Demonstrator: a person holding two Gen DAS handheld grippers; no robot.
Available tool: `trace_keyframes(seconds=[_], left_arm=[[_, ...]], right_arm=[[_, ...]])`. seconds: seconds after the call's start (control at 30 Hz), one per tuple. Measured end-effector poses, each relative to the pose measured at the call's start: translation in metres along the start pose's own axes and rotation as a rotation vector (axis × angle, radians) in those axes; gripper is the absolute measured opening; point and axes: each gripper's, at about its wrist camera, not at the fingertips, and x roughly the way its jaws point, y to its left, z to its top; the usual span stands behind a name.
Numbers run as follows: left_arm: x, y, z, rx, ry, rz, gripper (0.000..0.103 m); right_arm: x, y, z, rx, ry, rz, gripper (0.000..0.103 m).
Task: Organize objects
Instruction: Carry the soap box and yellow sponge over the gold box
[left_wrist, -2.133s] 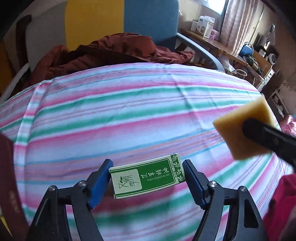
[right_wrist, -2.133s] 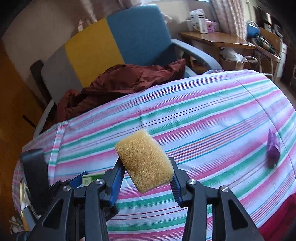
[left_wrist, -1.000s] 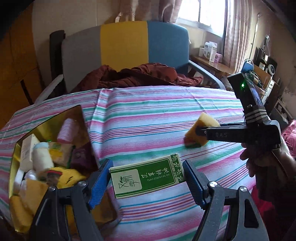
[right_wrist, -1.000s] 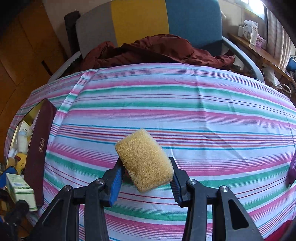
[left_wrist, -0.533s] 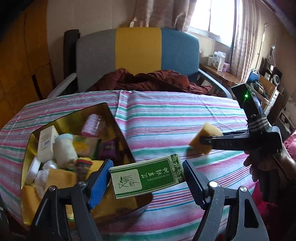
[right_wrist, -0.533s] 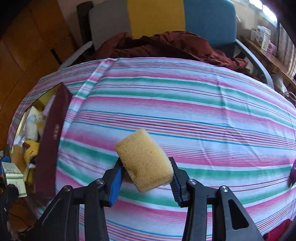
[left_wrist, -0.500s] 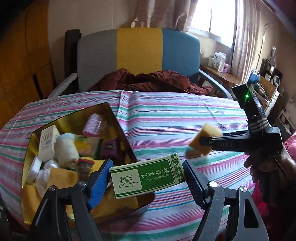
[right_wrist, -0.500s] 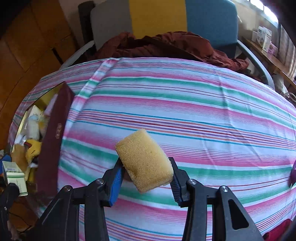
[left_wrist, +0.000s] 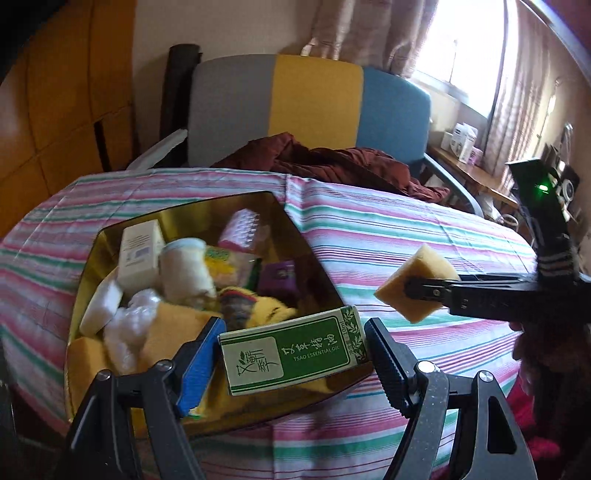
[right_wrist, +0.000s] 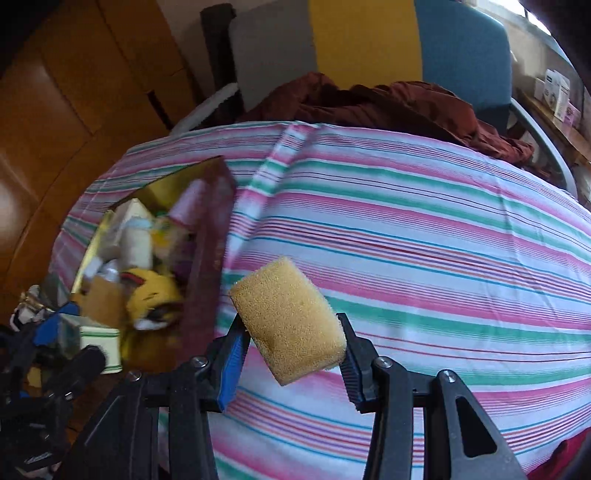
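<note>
Box of essential oil (left_wrist: 291, 354), green & white, sits clamped in the left claw (left_wrist: 291, 356), held over the near right corner of the gold tin (left_wrist: 184, 206) w/ its long axis running left-right across the fingers, right end tipped slightly up, printed face toward the camera. Right claw (right_wrist: 291, 332) is clamped on a yellow sponge (right_wrist: 290, 319), long axis slanting from far left to near right, out over the striped cloth (right_wrist: 424, 236) on the bench, just right of the tin's dark red wall (right_wrist: 207, 258). Tin already looks full: carton, pale bottle, pink item, purple item, yellow soft toy, other sponges. Probably both items are headed in. To do it well: bring the box lower over a gap near the front, keep it flat so it doesn't perch on the toy, then let go; hold the sponge back until the left claw is out of the way, since both share the same corner. Sponge is soft, so should wedge in where space is left.
</note>
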Motion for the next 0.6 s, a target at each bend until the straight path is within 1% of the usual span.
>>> trace_keyframes(seconds=[0.2, 0.4, 0.5, 0.6], left_arm=[[-0.014, 0.047, -0.003, -0.104, -0.019, 0.032, 0.077], [-0.037, 0.100, -0.012, -0.203, -0.050, 0.071, 0.077], [-0.049, 0.121, -0.019, -0.241, -0.065, 0.086, 0.077], [-0.060, 0.140, -0.024, -0.270, -0.082, 0.099, 0.077]], right_arm=[[-0.009, 0.038, -0.004, -0.026, -0.029, 0.051, 0.046], [-0.013, 0.069, -0.008, -0.050, -0.048, 0.117, 0.046], [-0.009, 0.087, -0.009, -0.076, -0.038, 0.163, 0.046], [0.002, 0.107, -0.009, -0.115, -0.010, 0.196, 0.046]])
